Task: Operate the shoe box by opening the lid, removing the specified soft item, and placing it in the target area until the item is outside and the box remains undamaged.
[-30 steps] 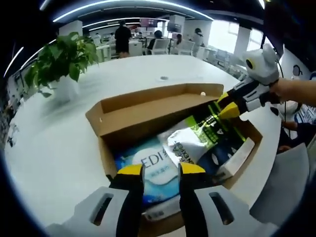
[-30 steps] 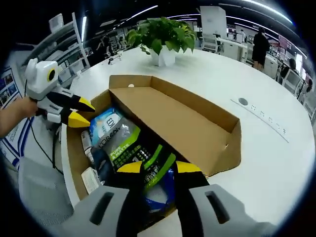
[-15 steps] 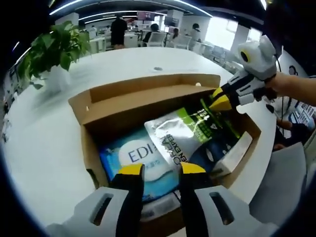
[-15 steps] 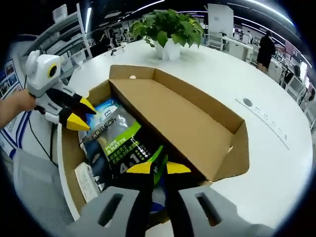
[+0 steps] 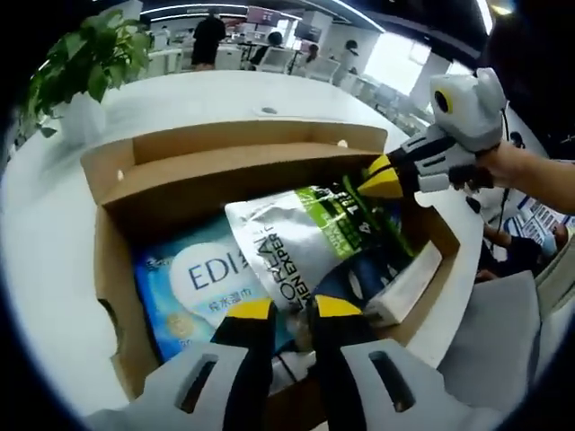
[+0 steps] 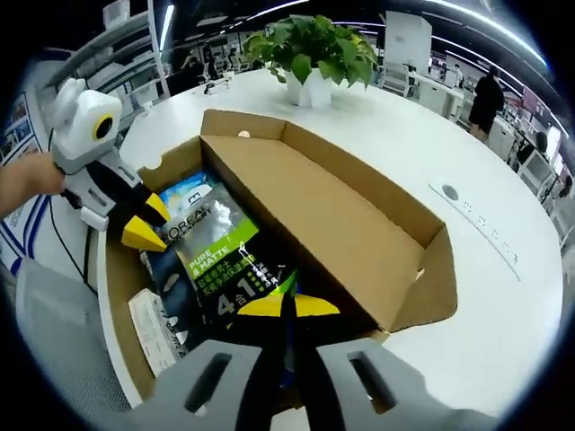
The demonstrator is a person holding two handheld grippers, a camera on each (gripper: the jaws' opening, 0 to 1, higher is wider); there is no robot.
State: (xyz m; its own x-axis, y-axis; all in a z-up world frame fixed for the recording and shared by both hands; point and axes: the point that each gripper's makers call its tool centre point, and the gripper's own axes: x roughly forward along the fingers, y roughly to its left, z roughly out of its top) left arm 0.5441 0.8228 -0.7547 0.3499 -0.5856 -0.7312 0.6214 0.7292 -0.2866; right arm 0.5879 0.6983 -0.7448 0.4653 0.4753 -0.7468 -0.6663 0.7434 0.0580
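One silver-and-green pouch (image 5: 301,235) lay tilted inside one open shoe box (image 5: 117,193), right gripper (image 6: 287,306) clamped on its green end, left gripper (image 5: 286,309) jaws nearly together, perhaps touching its silver end, one blue wipes pack (image 5: 193,283) beneath, one white table (image 6: 485,296), one potted plant (image 6: 313,56).

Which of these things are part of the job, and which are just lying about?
Job: box, lid open; silver-green pouch, pinched by right gripper; left gripper.
Lying about: blue pack, white carton, plant, table.
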